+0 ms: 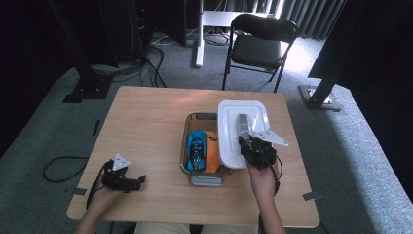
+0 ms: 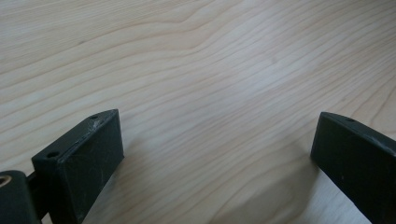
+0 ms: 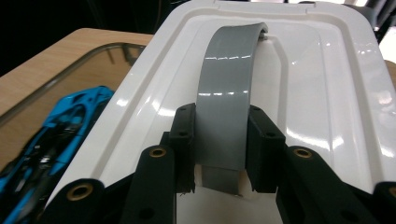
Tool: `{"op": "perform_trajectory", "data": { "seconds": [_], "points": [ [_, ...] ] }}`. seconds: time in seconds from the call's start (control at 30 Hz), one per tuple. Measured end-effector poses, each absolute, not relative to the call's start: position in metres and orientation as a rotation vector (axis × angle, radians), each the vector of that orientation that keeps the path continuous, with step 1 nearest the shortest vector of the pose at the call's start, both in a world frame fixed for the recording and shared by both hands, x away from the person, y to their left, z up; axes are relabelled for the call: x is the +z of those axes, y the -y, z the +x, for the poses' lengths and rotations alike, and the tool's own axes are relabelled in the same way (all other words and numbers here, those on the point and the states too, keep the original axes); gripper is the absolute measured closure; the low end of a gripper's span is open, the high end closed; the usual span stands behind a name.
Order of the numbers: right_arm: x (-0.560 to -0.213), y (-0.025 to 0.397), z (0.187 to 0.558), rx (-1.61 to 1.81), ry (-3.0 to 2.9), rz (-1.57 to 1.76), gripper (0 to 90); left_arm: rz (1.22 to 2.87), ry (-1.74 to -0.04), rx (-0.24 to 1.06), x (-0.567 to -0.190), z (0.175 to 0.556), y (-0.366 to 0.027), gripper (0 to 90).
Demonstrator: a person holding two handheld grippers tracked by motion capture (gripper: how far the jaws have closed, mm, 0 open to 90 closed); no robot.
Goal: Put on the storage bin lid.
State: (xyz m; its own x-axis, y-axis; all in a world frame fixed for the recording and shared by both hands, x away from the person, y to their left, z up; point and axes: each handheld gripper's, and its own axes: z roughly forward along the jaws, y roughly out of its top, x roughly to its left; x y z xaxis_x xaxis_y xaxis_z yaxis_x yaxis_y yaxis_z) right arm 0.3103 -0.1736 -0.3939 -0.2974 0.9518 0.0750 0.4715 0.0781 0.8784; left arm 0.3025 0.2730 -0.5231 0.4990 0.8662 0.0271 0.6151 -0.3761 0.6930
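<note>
Right gripper clamps the grey handle of a white lid resting askew over a clear box of toy cars.

On a pale wooden desk [image 1: 146, 122], a clear rectangular plastic box [image 1: 187, 127] holds a blue toy car [image 1: 197, 150] beside an orange toy [image 1: 213, 152]. The white rectangular plastic lid [image 1: 229, 131] covers the box's right part and overhangs it to the right, leaving the cars uncovered. The right gripper [image 3: 219, 140] has its jaws closed narrowly on the lid's arched grey strap handle [image 3: 229, 84]. The left gripper [image 1: 127, 181] rests well apart at the desk's near left corner, jaws wide and holding nothing. Risks, as a judgement: the glossy strap could slip between the jaws, the lid could tilt and catch the rim, or the unsteadied box could slide.
</note>
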Motion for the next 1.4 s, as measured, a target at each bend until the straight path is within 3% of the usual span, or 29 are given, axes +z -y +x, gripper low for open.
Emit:
{"op": "perform_trajectory", "data": {
  "seconds": [0.63, 1.4],
  "points": [
    [-0.388, 0.143, 0.306, 1.211, -1.916, 1.349, 67.7, 2.212, -0.920, 0.576, -0.483, 0.354, -0.146, 2.9],
    [-0.391, 0.146, 0.301, 1.184, -1.973, 1.335, 67.6, 2.231, -0.849, 0.597, -0.478, 0.337, -0.099, 2.9]
  ]
}}
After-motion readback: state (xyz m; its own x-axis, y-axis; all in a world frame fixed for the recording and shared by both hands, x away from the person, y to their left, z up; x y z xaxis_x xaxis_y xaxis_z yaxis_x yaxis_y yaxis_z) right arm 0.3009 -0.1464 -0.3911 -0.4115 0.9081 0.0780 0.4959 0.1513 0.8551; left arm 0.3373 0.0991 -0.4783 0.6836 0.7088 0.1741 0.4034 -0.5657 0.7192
